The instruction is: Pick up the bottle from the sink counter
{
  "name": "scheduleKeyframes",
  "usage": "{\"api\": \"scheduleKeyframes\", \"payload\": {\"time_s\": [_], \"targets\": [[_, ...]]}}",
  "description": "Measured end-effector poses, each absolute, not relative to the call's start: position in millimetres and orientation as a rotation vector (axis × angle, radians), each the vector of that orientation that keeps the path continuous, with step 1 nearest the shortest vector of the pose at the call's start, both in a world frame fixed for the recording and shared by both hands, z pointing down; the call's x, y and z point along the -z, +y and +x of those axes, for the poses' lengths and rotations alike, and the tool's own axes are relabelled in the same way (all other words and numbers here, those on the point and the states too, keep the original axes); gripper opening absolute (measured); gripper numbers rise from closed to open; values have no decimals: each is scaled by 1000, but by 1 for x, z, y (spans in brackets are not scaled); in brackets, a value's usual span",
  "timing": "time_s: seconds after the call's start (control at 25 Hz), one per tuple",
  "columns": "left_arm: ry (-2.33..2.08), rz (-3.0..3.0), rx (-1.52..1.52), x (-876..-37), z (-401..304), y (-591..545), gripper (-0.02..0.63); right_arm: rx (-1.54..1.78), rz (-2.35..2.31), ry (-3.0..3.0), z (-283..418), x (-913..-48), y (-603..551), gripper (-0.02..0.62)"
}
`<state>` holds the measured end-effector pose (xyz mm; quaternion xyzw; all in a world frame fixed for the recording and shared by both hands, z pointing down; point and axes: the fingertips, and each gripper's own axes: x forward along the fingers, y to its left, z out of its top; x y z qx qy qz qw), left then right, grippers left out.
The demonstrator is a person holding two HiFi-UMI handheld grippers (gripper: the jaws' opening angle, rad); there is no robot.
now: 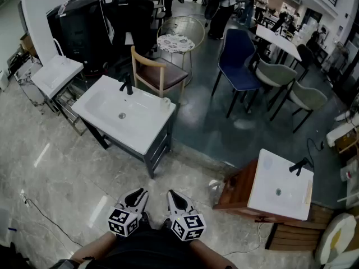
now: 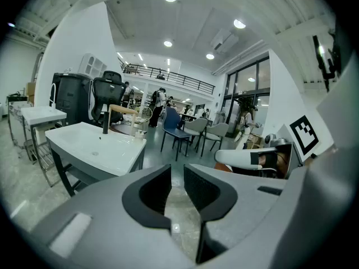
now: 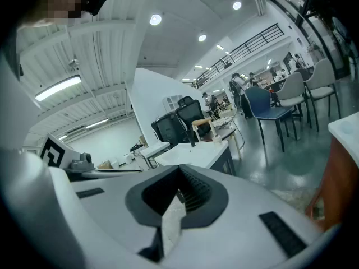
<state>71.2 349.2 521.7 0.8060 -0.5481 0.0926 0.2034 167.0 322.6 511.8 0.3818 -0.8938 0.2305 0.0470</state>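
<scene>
The small pale bottle (image 1: 165, 102) stands upright on the far right corner of the white sink counter (image 1: 140, 133), right of the black faucet (image 1: 128, 86). Both grippers hang low near my body, well short of the counter. The left gripper (image 1: 138, 193) is shut with nothing in it, and the right gripper (image 1: 172, 195) beside it also looks shut and empty. In the left gripper view, the bottle (image 2: 137, 132) shows far ahead, up and left of the jaws (image 2: 177, 175). In the right gripper view, the bottle (image 3: 216, 137) sits on the counter (image 3: 193, 153), beyond the jaws (image 3: 180, 175).
A wooden chair (image 1: 160, 74) stands just behind the counter. A second sink on a wooden stand (image 1: 280, 186) is at the right, and another white sink (image 1: 56, 74) at the left. A blue chair (image 1: 238, 60), grey chairs and people fill the back. A cable (image 1: 50, 220) lies on the floor.
</scene>
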Motion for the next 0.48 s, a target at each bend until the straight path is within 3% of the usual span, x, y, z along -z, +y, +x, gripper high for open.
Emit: {"api": "scheduleKeyframes", "payload": {"time_s": [0.48], "targets": [[-1511, 2264, -249, -518, 105, 352, 72, -739, 1164, -2765, 192, -509, 326, 8]]}}
